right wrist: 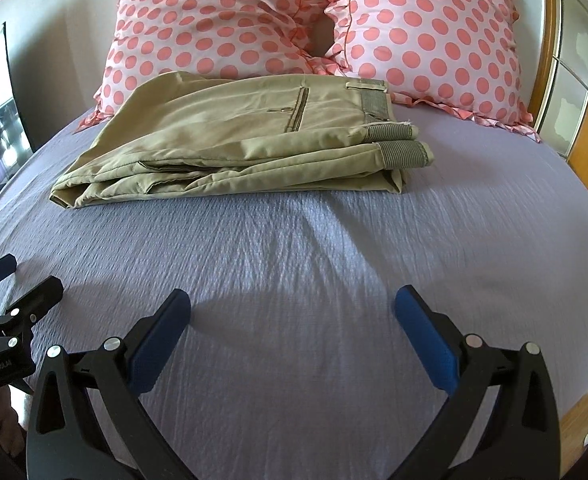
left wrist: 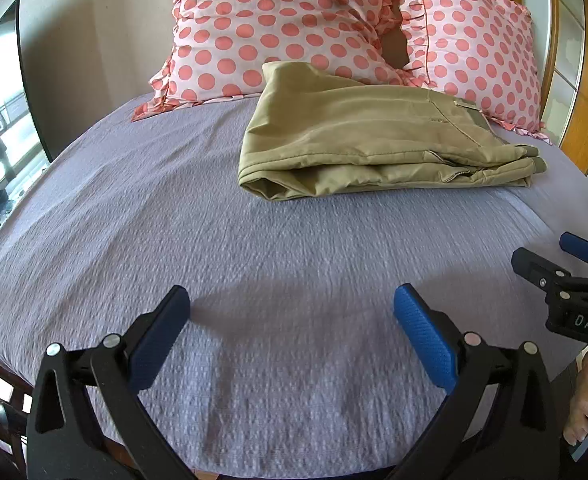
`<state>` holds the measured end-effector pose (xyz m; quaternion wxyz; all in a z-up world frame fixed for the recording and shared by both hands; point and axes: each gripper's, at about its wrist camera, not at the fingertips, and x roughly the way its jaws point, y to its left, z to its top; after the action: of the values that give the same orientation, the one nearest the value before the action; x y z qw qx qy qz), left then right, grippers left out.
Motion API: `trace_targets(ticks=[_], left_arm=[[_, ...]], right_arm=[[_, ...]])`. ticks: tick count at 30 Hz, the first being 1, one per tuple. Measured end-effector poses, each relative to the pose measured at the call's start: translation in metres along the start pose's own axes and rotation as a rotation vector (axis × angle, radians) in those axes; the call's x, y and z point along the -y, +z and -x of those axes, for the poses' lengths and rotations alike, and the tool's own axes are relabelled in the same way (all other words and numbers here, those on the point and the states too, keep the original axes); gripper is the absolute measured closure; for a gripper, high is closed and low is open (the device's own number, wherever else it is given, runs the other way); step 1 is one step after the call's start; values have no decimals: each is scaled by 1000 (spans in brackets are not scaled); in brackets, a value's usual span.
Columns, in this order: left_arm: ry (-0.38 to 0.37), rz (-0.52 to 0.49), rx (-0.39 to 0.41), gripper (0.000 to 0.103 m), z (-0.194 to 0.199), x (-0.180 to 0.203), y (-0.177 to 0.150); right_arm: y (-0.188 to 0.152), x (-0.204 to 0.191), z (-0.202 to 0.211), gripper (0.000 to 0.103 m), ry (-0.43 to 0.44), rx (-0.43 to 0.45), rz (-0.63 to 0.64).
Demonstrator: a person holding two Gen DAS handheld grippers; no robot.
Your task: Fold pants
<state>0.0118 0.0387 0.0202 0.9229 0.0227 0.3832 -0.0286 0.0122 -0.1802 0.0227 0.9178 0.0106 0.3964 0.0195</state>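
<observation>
The khaki pants [left wrist: 369, 140] lie folded in a flat stack on the lilac bedspread [left wrist: 254, 260], their far edge against the pillows. They also show in the right wrist view [right wrist: 234, 140], ribbed waistband and cuffs to the right. My left gripper [left wrist: 292, 308] is open and empty, hovering over bare bedspread well short of the pants. My right gripper [right wrist: 292, 308] is open and empty too, also short of the pants. The right gripper shows at the right edge of the left wrist view [left wrist: 553, 256], and the left gripper at the left edge of the right wrist view [right wrist: 22, 280].
Two pink pillows with coral dots [left wrist: 278, 24] [left wrist: 473, 48] lean at the head of the bed. A wooden headboard [left wrist: 581, 120] stands at the right. A dark screen [left wrist: 10, 100] stands by the wall at the left. The bedspread [right wrist: 333, 260] is slightly wrinkled.
</observation>
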Motion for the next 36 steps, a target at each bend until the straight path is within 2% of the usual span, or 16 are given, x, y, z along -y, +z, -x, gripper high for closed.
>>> trace_targets(ticks=[36], left_arm=[[-3, -2, -2, 2, -1, -2, 0]], right_arm=[[0, 2, 0, 1, -1, 3, -1]])
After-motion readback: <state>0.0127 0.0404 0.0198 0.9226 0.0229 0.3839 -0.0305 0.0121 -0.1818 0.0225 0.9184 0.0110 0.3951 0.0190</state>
